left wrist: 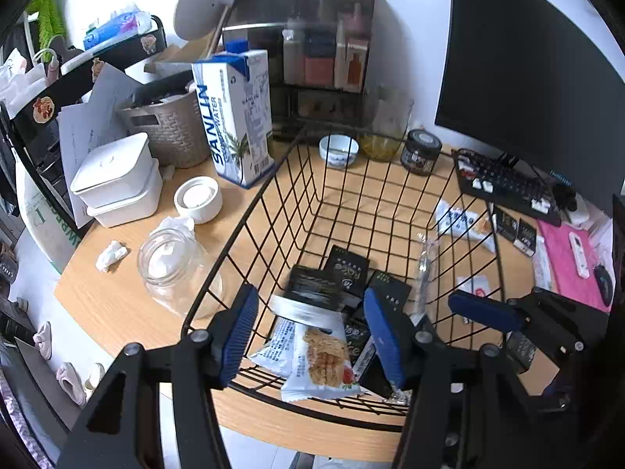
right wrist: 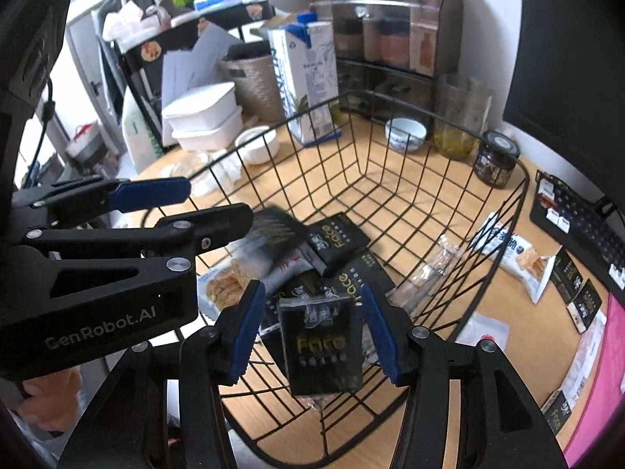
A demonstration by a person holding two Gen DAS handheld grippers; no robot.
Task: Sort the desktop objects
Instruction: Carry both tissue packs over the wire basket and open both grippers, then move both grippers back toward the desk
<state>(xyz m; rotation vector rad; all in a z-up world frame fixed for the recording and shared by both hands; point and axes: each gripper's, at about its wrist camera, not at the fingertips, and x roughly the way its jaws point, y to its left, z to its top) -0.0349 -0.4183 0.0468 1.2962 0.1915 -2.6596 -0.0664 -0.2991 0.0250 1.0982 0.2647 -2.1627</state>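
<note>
Left tongs (left wrist: 310,332), left wrist view: jaws wide, holding nothing, above the wire basket (left wrist: 250,215); a blurred black packet (left wrist: 312,287) and biscuit wrapper (left wrist: 324,359) lie between them. "SANLIN" carton (left wrist: 234,117) stands ahead-left, just outside the rim.

Right tongs (right wrist: 310,332), right wrist view: jaws wide, black "Face" sachet (right wrist: 322,346) between them, contact unclear; "GenRobot.AI" marks the left tool, crossing at left.

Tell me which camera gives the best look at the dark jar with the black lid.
The left wrist view: the dark jar stands unobstructed beyond the wire basket, lid top visible. The right wrist view shows the jar too, behind the basket's rim.
</note>
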